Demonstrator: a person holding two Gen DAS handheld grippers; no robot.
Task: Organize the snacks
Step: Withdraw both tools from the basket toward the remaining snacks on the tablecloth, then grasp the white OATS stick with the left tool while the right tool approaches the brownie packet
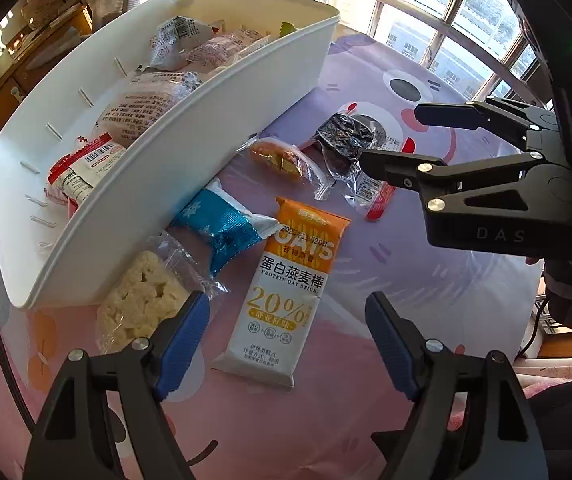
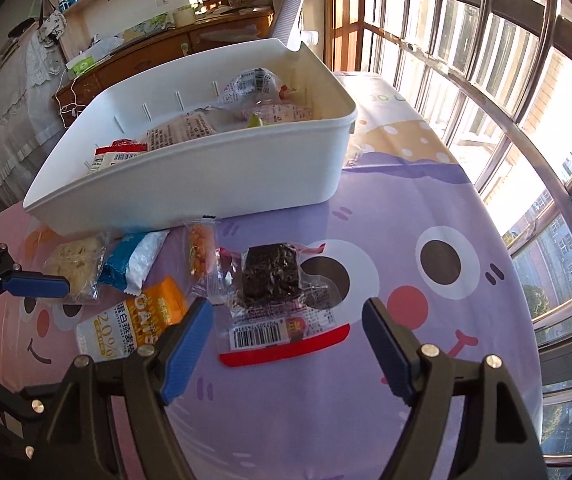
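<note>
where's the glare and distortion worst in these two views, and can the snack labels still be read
Left wrist: windows blow out at top, white bin bows from fisheye, oat stick packet print stays sharp. Right wrist: sunlit window bars at right flare and curve hard, seaweed snack packet barcode stays legible, corners go dark.

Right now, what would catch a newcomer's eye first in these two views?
A big white bin, half full of wrapped snacks, sits on a cartoon tablecloth. Loose packets lie in front of it: an orange oat bar below the open left tongs, a dark seaweed snack between the open right tongs.
</note>
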